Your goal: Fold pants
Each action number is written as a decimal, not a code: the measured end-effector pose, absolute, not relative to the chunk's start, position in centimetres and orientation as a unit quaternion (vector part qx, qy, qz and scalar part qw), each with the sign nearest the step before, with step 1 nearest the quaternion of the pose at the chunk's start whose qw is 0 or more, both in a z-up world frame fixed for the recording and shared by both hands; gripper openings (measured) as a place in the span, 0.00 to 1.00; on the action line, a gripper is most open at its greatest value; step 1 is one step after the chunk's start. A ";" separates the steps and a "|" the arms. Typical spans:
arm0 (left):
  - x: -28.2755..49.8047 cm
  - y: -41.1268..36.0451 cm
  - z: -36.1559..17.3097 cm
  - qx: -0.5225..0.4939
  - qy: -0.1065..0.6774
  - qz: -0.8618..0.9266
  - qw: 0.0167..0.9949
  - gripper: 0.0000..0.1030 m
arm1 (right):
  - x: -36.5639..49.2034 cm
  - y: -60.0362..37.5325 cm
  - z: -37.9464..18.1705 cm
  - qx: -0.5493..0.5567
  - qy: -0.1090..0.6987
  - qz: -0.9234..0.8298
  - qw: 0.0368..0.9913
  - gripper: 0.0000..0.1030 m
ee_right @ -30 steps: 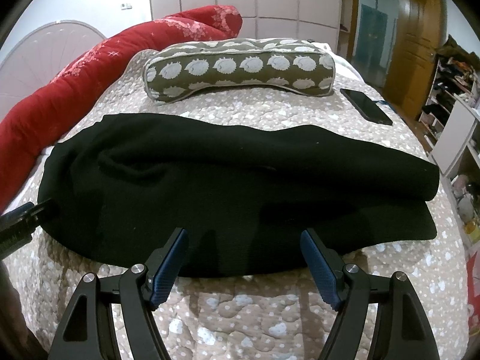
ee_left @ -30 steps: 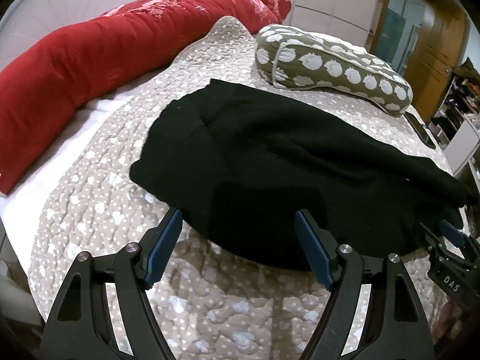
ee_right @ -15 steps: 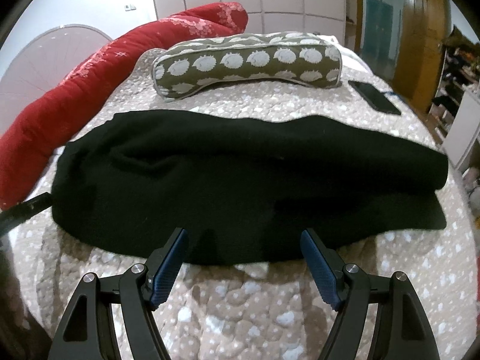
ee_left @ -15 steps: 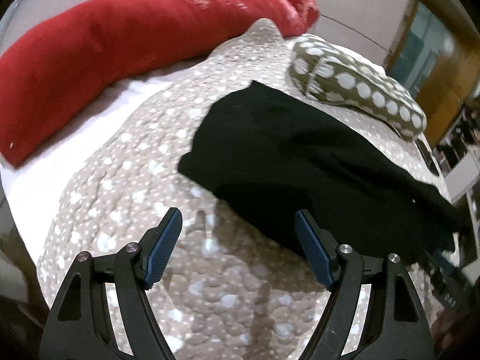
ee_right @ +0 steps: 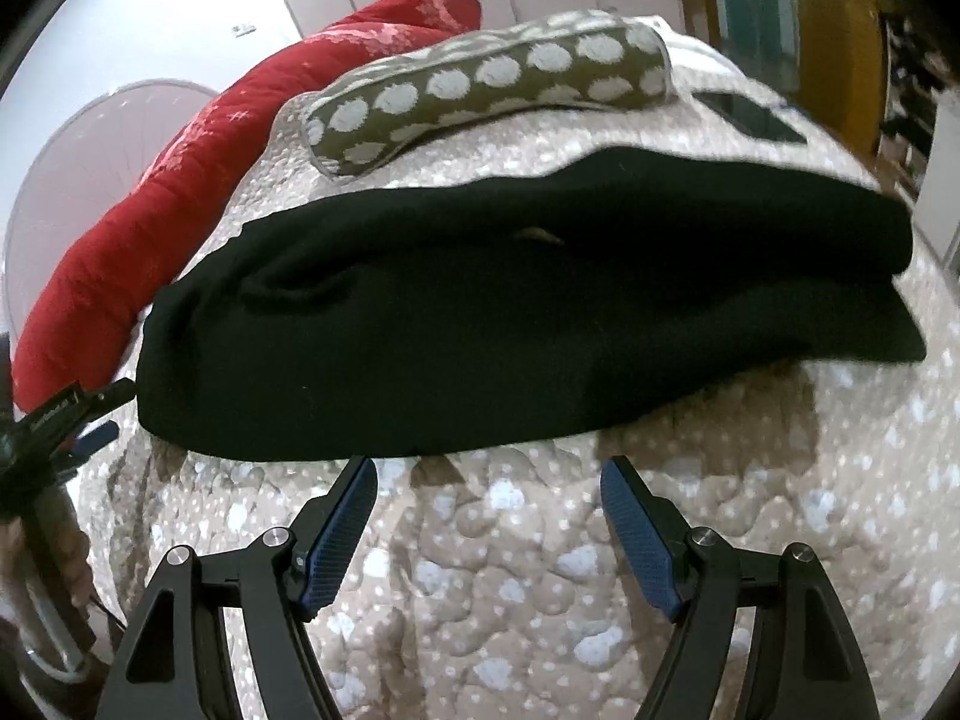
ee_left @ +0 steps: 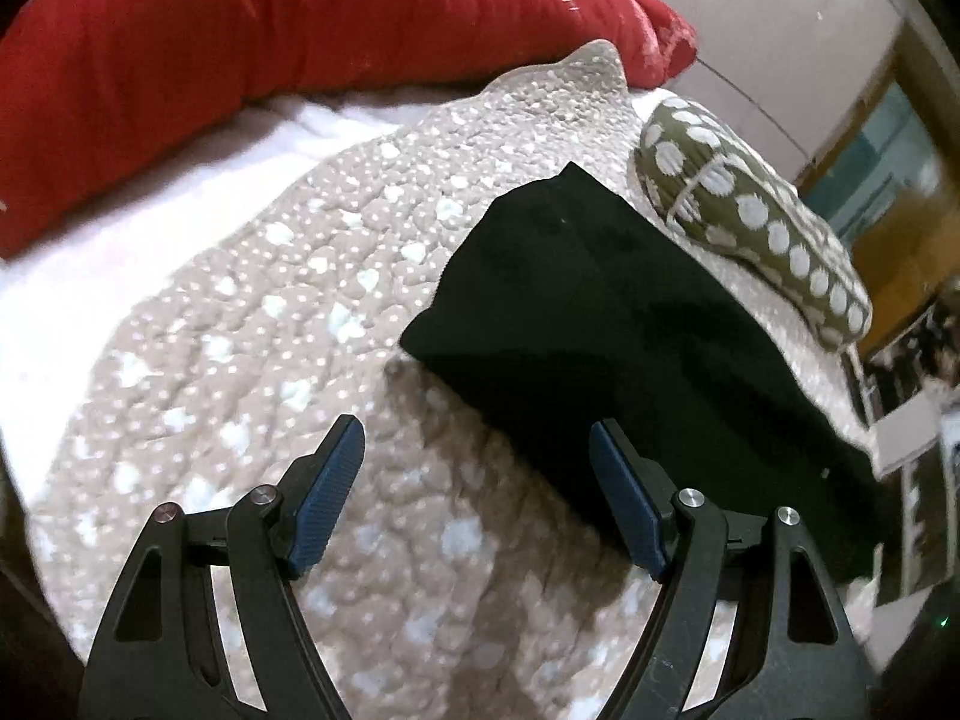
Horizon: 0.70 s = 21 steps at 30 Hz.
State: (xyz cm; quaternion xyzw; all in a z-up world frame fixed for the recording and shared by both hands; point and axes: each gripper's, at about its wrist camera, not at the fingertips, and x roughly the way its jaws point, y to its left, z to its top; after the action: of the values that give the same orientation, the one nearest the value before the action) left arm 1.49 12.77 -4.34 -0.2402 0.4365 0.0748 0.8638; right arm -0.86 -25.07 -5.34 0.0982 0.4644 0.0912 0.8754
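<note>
Black pants (ee_right: 510, 330) lie across the quilted bedspread (ee_right: 540, 570), already doubled lengthwise, one leg stacked on the other, long edge facing the grippers. Spotted pillow (ee_right: 492, 84) sits just behind them, red bolster (ee_right: 180, 192) off to the left, phone (ee_right: 750, 114) near the far right corner of the bed.

Change over the last second: left gripper (ee_left: 477, 492) has slid out toward the left end of the pants and rolled, so the pants (ee_left: 600, 330) now sit up and right of it and bare bedspread (ee_left: 240, 330) lies between its blue pads. Right gripper (ee_right: 489, 525) has drifted a little and tilted; the near edge of the pants now sits just beyond its fingertips instead of between them.

Jaws on both: wide open, nothing held, nothing touched.

Judgement: lengthwise fold looks done, and the left gripper is lining up on the left end for a crosswise fold. No grasp yet. Thick fabric, so layers may slip apart if only the top one gets pinched.
</note>
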 end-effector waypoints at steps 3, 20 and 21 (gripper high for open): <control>3.0 12.8 -4.8 -0.258 0.440 0.060 0.858 0.76 | -0.2 -25.4 -5.7 0.115 0.457 0.090 0.877 0.73; 1.5 11.5 -2.4 -0.224 0.422 0.034 0.878 0.15 | 0.7 -26.0 -3.8 0.165 0.387 0.127 0.898 0.07; 0.7 11.7 -2.3 -0.214 0.422 0.037 0.880 0.15 | 0.0 -25.9 -3.1 0.158 0.388 0.138 0.898 0.07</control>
State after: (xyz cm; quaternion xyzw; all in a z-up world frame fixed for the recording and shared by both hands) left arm 0.66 11.75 -2.34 -0.2144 0.4220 0.0365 0.8801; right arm 0.04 -25.85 -3.10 0.1576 0.3876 0.1383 0.8976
